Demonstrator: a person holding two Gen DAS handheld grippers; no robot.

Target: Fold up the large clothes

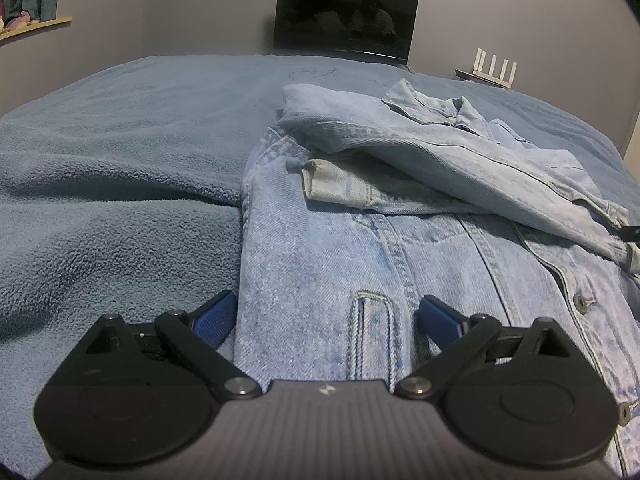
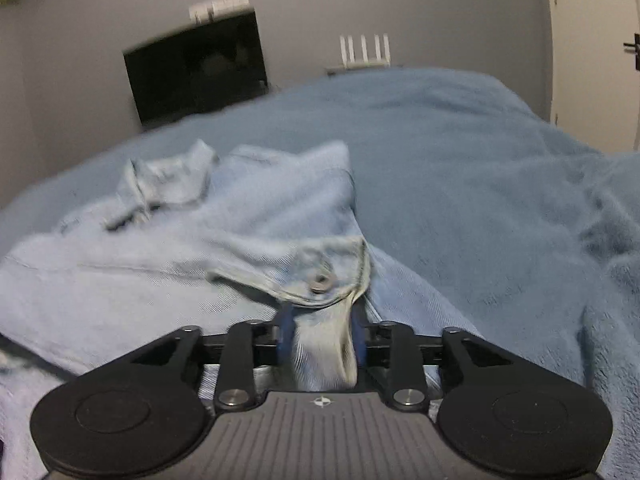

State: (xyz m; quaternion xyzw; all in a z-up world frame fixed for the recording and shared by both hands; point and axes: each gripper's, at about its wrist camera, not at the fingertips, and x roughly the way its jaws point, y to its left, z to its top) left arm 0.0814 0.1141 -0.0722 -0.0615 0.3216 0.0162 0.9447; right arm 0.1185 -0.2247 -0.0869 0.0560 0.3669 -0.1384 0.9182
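A light-blue denim jacket point(image 1: 320, 248) lies front-up on the bed with one sleeve point(image 1: 460, 160) folded across its chest and the collar point(image 1: 432, 108) at the far end. My left gripper point(image 1: 326, 304) stands wide open low over the jacket's near left edge. One pad is above the blanket, the other above the denim by a pocket welt point(image 1: 370, 320), and nothing is gripped. In the right wrist view the jacket point(image 2: 160, 280) fills the left side. My right gripper point(image 2: 322, 320) has the buttoned sleeve cuff point(image 2: 320, 276) bunched upright between its blue pads, which touch it on both sides.
A blue fleece blanket point(image 1: 120, 160) covers the whole bed, rumpled to the right point(image 2: 520, 220). Beyond the far edge stand a dark screen point(image 1: 346, 16) and a white router with antennas point(image 1: 494, 68) against a grey wall. A door with a handle point(image 2: 634, 52) is at the far right.
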